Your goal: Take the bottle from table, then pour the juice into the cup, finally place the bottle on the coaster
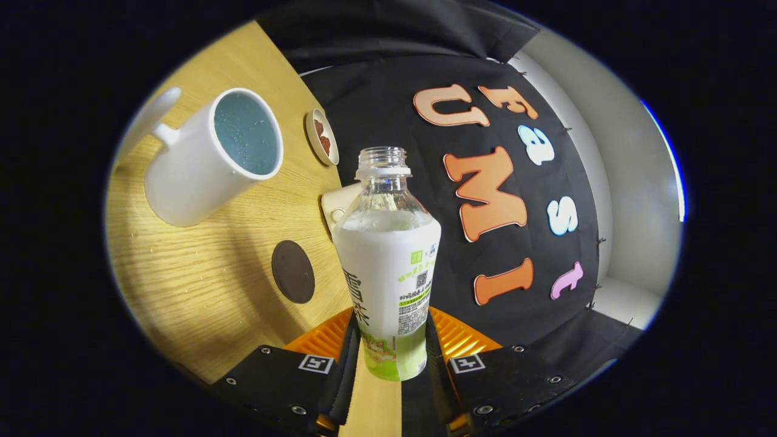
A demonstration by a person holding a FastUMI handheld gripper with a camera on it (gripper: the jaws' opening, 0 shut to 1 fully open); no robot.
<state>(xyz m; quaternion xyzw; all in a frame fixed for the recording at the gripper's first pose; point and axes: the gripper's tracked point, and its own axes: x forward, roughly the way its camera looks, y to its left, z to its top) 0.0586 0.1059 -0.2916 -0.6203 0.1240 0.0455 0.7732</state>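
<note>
Gripper [391, 358] clamped on the bottle [388, 267]: both fingers press against its lower body, one on either side. Bottle held between the fingers, label facing the camera, cap off, open neck pointing away from the gripper. Clear upper section; pale greenish liquid shows near the base, white label wrapping the middle.

The whole scene sits rolled in the gripper view, so the wooden tabletop [200, 291] runs along one side of the bottle and the black cloth booth wall along the other. Cannot tell whether the bottle's base touches the tabletop or is lifted off it.

Cup [209, 158]: white mug with a handle, well apart from the bottle, standing toward the middle of the tabletop. Its inside reads blue-grey with small specks; cannot tell whether that is liquid or the cup's own glaze.

Coaster [292, 271]: dark brown round disc, flat on the tabletop, between the cup and the gripper's fingers, close beside the bottle. Nothing on it.

Small round dish [322, 136] near the tabletop's far edge by the booth wall, beyond the cup, with something reddish-brown inside; too small to identify.

A pale, rounded object [337, 206] sits just behind the bottle's shoulder at the tabletop's far edge, partly hidden; cannot tell what it is.
</note>
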